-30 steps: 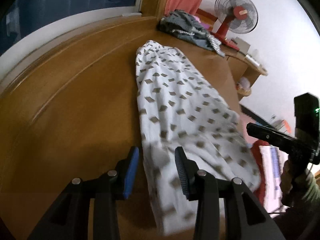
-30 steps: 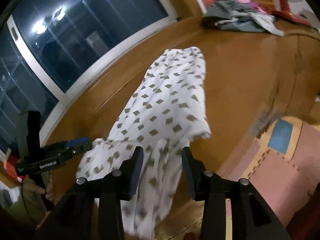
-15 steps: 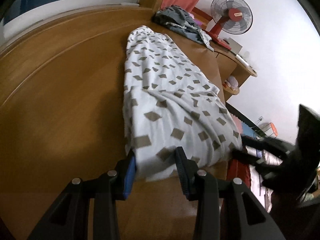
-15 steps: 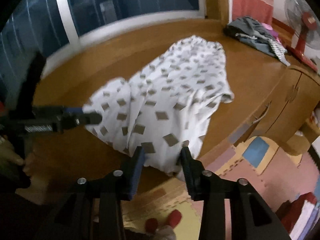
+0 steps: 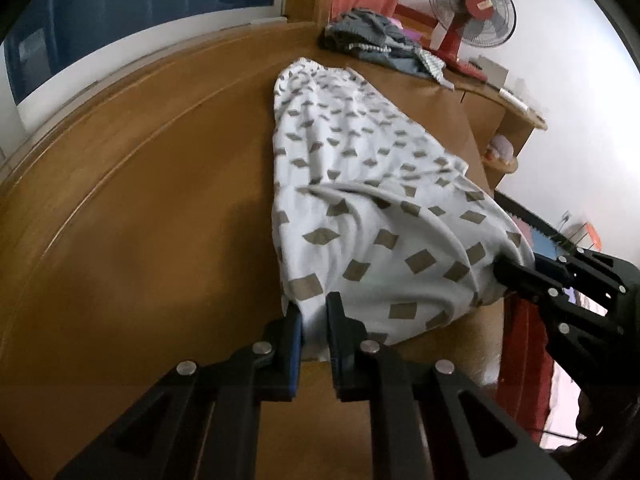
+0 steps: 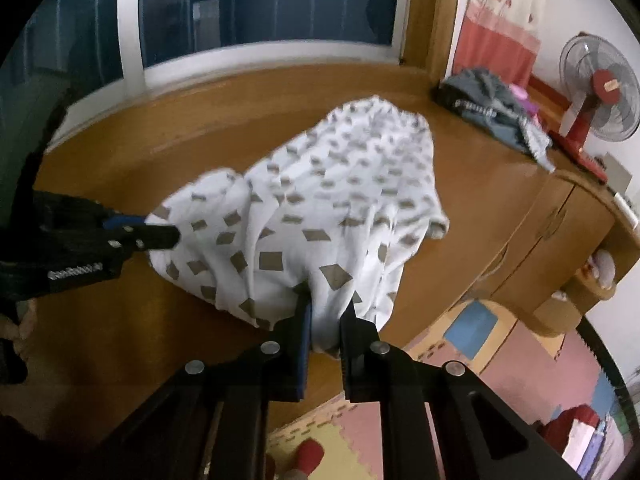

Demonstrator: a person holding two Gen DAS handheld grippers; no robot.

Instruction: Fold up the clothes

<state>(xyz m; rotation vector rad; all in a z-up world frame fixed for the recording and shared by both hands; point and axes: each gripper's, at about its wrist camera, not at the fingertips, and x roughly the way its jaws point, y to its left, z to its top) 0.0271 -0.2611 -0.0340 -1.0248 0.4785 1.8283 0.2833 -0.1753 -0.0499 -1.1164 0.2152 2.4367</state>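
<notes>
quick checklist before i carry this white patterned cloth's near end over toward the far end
1. Left gripper pinching a near corner of the white patterned cloth: ok.
2. Right gripper pinching the other near corner: ok.
3. Near end lifted off the wooden surface: ok.
4. Far end lying flat on the surface: ok.
5. Fold path clear of the grey clothes pile and red fan: ok, both sit beyond the far end.
6. Edge between the grippers taut: not ok, it sags in wrinkles.
</notes>
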